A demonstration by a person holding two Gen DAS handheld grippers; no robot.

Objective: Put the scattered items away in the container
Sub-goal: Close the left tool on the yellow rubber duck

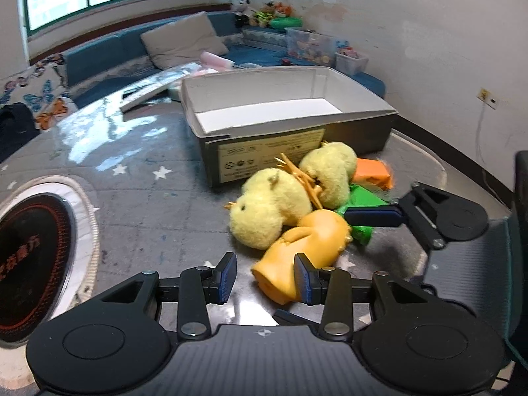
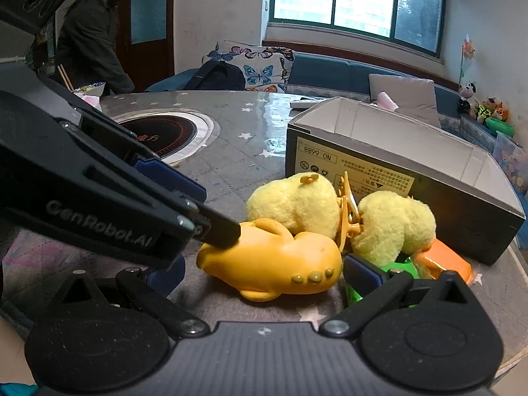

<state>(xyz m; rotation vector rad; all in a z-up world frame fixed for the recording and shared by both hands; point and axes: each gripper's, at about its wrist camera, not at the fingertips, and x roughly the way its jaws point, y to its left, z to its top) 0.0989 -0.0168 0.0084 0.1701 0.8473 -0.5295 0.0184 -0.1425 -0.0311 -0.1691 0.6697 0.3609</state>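
An orange plastic toy (image 1: 303,247) (image 2: 274,264) lies on the grey table beside two yellow plush chicks (image 1: 264,214) (image 1: 330,171) (image 2: 297,203) (image 2: 392,224), a green packet (image 1: 363,201) (image 2: 401,270) and an orange packet (image 1: 371,171) (image 2: 445,262). An open empty cardboard box (image 1: 297,145) (image 2: 412,191) stands just behind them. My left gripper (image 1: 265,277) is open, its right pad against the orange toy's near end. My right gripper (image 2: 260,274) is open around the orange toy; its right finger (image 1: 376,216) rests by the green packet.
A round induction hob (image 1: 33,257) (image 2: 158,133) is set into the table to the left. A sofa with cushions (image 1: 181,43) and toy bins (image 1: 310,44) lie behind the box. A person (image 2: 92,33) stands at the table's far side.
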